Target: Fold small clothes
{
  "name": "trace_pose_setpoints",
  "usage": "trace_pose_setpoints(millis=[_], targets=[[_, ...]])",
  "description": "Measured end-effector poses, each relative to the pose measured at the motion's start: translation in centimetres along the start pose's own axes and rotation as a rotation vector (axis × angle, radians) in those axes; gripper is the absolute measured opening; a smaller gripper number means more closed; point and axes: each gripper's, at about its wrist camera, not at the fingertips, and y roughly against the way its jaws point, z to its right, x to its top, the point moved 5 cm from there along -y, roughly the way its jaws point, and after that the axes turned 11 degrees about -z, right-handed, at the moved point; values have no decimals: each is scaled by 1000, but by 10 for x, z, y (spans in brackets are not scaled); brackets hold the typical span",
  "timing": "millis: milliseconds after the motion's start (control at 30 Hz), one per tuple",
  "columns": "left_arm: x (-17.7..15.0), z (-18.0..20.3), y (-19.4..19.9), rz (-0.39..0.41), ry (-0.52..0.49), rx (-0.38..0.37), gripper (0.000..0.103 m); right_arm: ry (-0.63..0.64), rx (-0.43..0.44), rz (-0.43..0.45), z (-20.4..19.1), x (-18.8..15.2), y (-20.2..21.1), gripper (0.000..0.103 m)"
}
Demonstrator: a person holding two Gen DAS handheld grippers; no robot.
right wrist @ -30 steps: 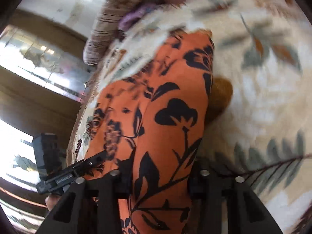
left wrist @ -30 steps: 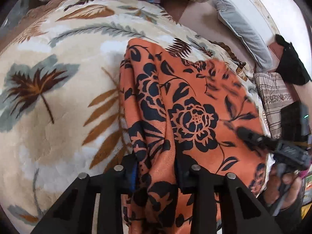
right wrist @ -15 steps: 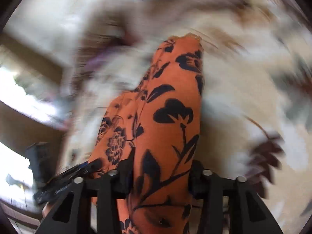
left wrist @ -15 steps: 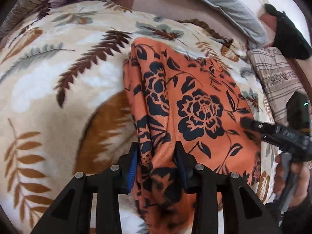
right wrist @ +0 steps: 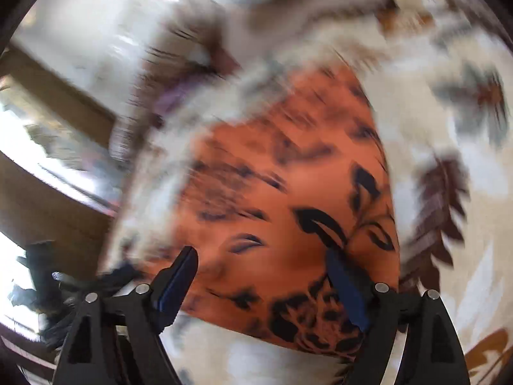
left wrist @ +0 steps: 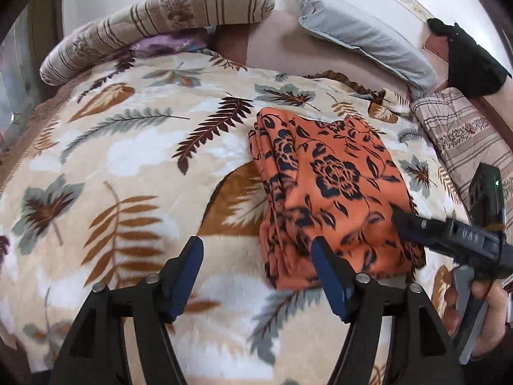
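An orange cloth with a black flower print (left wrist: 323, 199) lies folded in a thick stack on the leaf-patterned blanket (left wrist: 128, 166). My left gripper (left wrist: 256, 263) is open and empty, just in front of the cloth's near left corner. My right gripper (right wrist: 263, 276) is open over the cloth's near edge (right wrist: 288, 211); that view is blurred. In the left wrist view the right gripper (left wrist: 449, 234) reaches in from the right, its tip at the cloth's right edge.
A striped bolster (left wrist: 154, 22) and a grey pillow (left wrist: 365, 38) lie at the bed's far end. A striped folded fabric (left wrist: 465, 134) and a black item (left wrist: 468, 61) sit at the right. A window and wood frame (right wrist: 57, 134) show left.
Both grippers have opened and let go of the orange cloth, which now lies folded on the blanket. Both have pulled back from it.
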Motion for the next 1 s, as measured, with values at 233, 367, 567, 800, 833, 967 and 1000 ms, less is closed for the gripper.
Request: trace_pose_setpoints(millis=[233,367,567,800,833,967,1000], targets=[[-18,18,51,104,-17,16,81,137,-221,220,-50,-40,57,84],[-25,36,81,170,-64,40,81,162,-282,279,-56,-68,75,84],[-40,60,123,280,-85,44,96,211,-370,402,-65,-111,107,84],[-43,63,118,270,-92,145,97,247,-422,392,-72,-117,117,84],[-43,60,116,267,-81,148,97,246,-426,392,-71,-117,118,84],[-45,45,107,245,-47,193,97,237,-444,374,-67,-118,115,84],[-45,43,106,242,-41,195,97,237,-449,364,-66,-118,113,84]])
